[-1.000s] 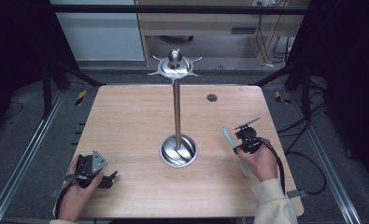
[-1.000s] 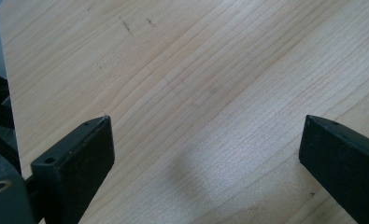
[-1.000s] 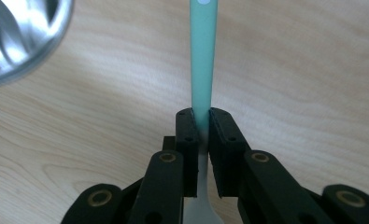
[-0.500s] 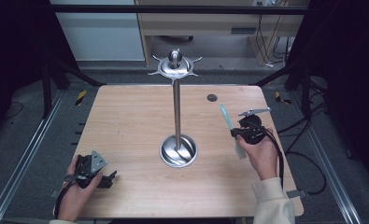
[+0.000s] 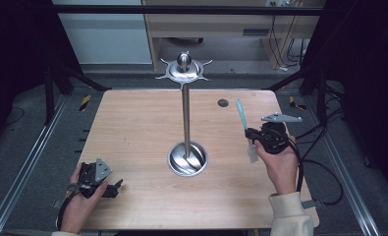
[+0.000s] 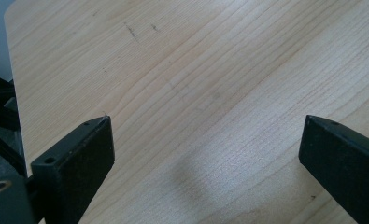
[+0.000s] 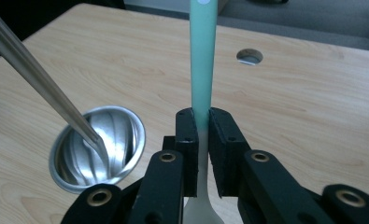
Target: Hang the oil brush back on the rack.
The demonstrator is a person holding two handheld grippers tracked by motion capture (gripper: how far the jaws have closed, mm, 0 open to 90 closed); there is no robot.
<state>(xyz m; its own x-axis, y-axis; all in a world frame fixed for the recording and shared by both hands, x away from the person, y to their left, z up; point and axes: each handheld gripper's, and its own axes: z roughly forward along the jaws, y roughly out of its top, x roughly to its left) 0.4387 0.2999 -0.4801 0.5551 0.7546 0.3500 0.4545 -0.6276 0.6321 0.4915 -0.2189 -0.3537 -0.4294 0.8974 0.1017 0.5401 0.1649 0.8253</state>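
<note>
Right claw (image 5: 251,133) is clenched on a spatula (image 5: 241,117), held above the bench (image 5: 132,128) on its right side. In the right gripper view the claw (image 7: 200,122) pinches the spatula (image 7: 203,51) at the spot where the teal handle meets the pale white part; the teal handle runs up and away past the claw tips, and the white blade end hangs back below the jaws toward the hand. In the high view the teal end points to the far side of the bench and the white blade (image 5: 252,151) sits just in front of the right hand (image 5: 280,162). A grey plate (image 5: 280,118) tops this claw, and a black cable (image 5: 324,172) loops off to its right.

A metal stand (image 5: 185,105) is to the left of the right claw, well apart from it: round shiny base (image 5: 187,159) on the bench, thin upright pole, and a hooked top disc (image 5: 183,70). In the right gripper view the base (image 7: 98,148) lies left of the jaws with the pole (image 7: 37,84) slanting up-left. A small round hole (image 7: 249,56) in the bench lies beyond the claw tips, slightly right.

Left claw (image 5: 114,188) is low over the near left corner of the bench, held in the left hand (image 5: 81,199). In the left gripper view the jaws stand wide apart, released, with bare wood (image 6: 196,93) between them.
</note>
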